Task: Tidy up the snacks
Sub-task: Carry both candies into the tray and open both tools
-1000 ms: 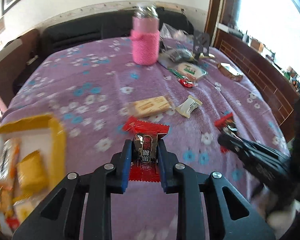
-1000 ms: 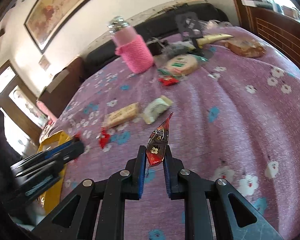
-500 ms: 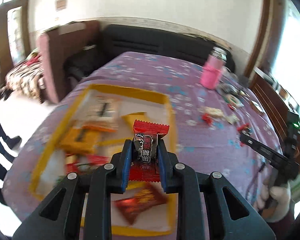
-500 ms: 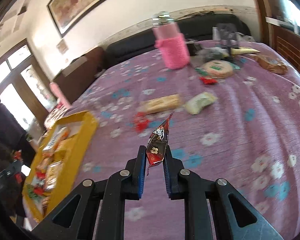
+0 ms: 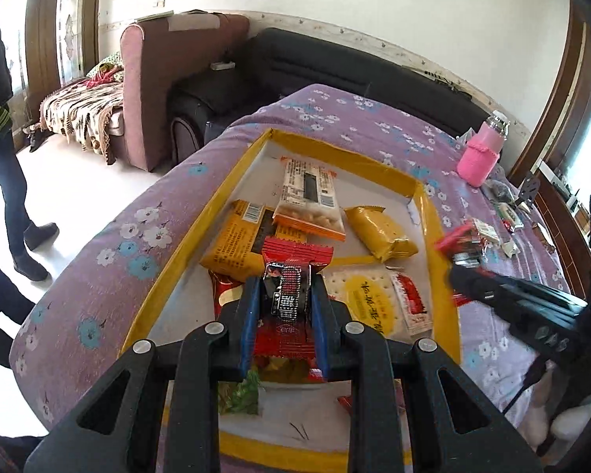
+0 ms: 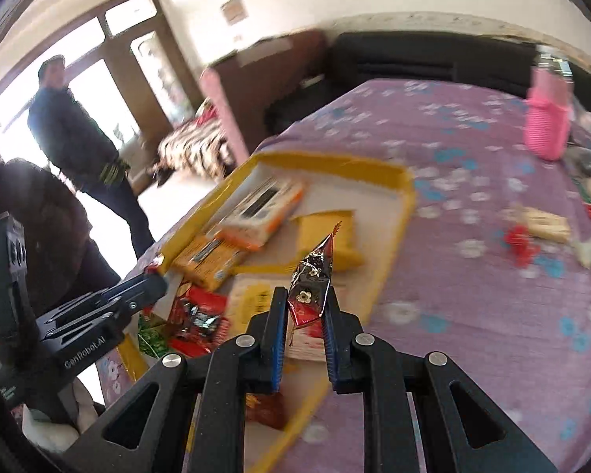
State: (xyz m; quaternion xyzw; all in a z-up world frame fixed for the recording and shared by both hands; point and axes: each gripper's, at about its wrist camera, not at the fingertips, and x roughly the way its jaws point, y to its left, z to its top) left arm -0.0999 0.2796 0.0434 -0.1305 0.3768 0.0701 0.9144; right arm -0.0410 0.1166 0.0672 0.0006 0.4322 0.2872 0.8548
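My left gripper (image 5: 285, 295) pinches a red wrapped snack (image 5: 291, 276) above the yellow tray (image 5: 429, 213) of packets. My right gripper (image 6: 304, 307) clamps a red foil candy (image 6: 313, 276) over the tray's near edge.

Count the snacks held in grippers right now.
2. The red-black packet is clamped in the left gripper above the yellow tray. The flowered packet is pinched edge-up in the right gripper, also over the tray. None seem hidden.
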